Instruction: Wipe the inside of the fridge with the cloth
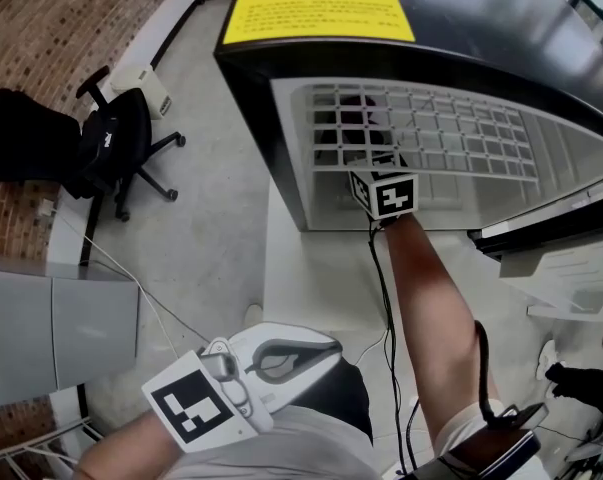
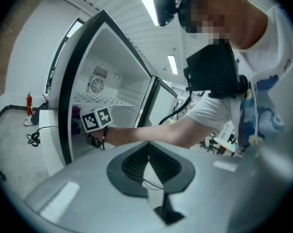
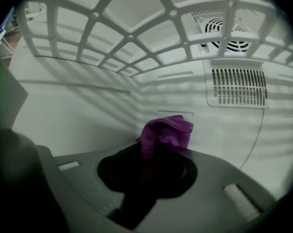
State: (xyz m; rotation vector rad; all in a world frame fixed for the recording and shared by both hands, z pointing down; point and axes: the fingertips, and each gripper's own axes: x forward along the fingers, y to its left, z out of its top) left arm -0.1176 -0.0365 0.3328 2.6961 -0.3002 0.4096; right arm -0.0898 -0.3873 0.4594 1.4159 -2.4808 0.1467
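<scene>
Fridge interior (image 3: 78,106), right arm (image 1: 431,288) outstretched inside, purple cloth (image 3: 166,132) in right tool (image 3: 156,157).

A black office chair (image 1: 116,153) stands on the concrete floor (image 1: 211,218) at the far left, close to the brick wall (image 1: 41,28). A white box (image 1: 141,86) sits on the floor just beyond the chair. A grey cabinet (image 1: 61,338) occupies the near left. A thin white cable (image 1: 159,313) runs across the floor beside it.

In the left gripper view, a red canister (image 2: 29,105) stands upright at the left. A coiled black cable (image 2: 33,138) lies near it. Strip lights (image 2: 147,4) are lit on the ceiling.
</scene>
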